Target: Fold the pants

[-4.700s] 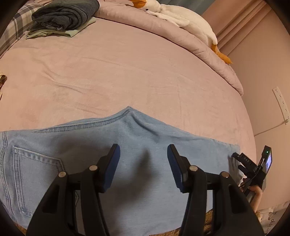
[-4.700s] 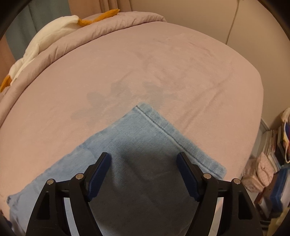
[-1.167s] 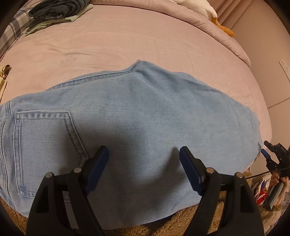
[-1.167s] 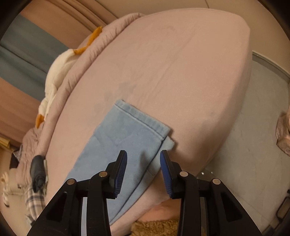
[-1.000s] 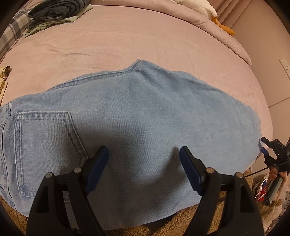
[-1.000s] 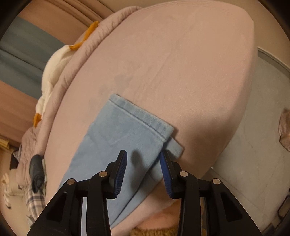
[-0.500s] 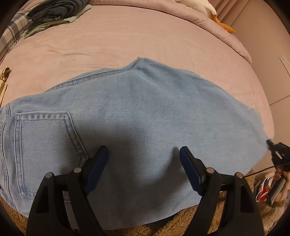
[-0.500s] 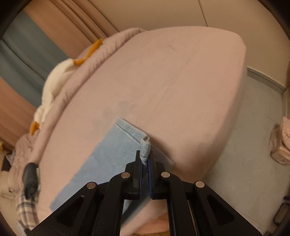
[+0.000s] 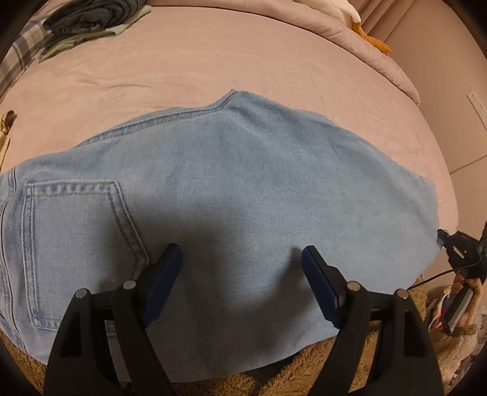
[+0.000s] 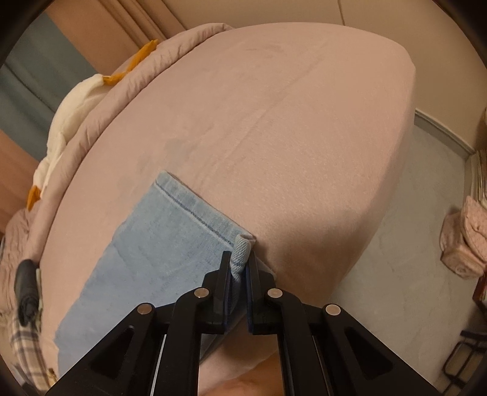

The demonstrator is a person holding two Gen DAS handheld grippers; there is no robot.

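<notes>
Jaws of your right gripper pinch the jeans' hem corner. Your left gripper hovers wide open above the jeans on the bed.

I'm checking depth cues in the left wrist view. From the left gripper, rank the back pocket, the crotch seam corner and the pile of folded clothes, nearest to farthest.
From the left gripper, open over the jeans:
1. Back pocket, just left of the fingers.
2. Crotch seam corner, ahead at the jeans' far edge.
3. Pile of folded clothes, far left on the bed.
</notes>
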